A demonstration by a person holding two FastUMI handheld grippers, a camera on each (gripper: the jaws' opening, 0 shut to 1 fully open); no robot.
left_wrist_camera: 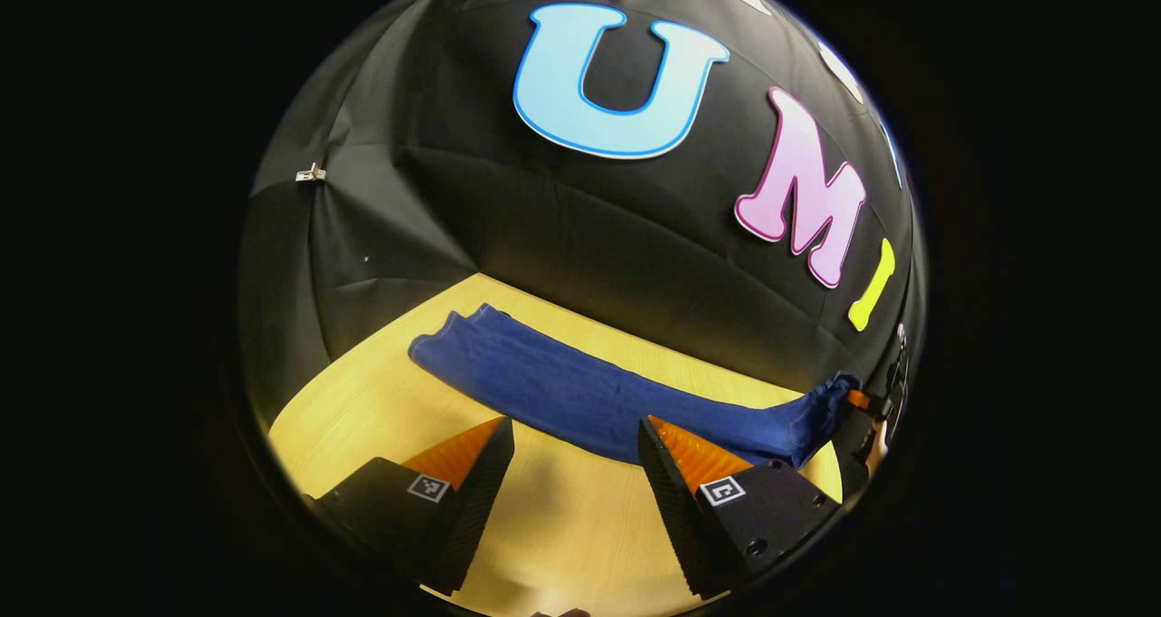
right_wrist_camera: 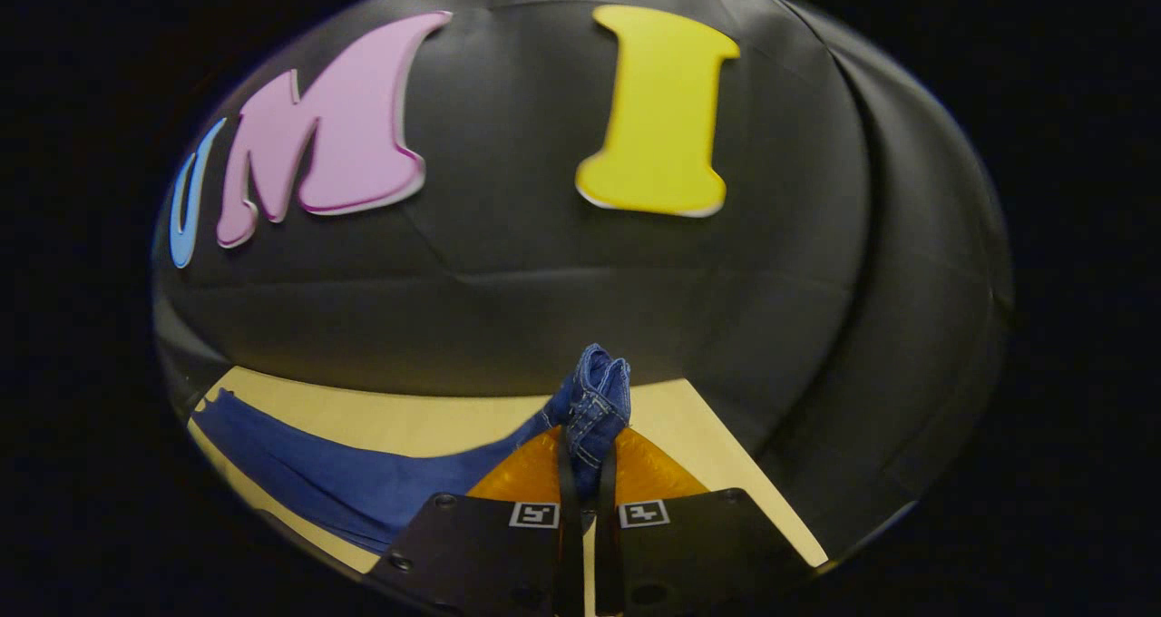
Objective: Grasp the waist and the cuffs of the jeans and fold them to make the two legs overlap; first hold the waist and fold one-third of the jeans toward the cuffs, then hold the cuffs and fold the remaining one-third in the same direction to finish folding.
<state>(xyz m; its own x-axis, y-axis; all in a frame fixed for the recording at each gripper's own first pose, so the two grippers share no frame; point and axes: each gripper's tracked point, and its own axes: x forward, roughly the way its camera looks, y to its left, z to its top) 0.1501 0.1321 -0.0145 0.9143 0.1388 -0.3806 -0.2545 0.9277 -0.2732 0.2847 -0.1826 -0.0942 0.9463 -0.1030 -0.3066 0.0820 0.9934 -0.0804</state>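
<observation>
The jeans (left_wrist_camera: 580, 399) lie stretched across the wooden table (left_wrist_camera: 363, 408), running from 10 o'clock to 3 o'clock in the left gripper view. Left gripper (left_wrist_camera: 576, 435) – fingers spread wide, holding nothing. Right gripper (right_wrist_camera: 585, 458) – fingers clamped on a bunched end of the jeans, lifted off the table.

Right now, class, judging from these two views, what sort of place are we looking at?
Probably a staged recording booth, not a home: a black cloth wall closes in a bare wooden table. Blue jeans lie stretched across it. The right claw pinches one end; the left claw hangs open.
</observation>
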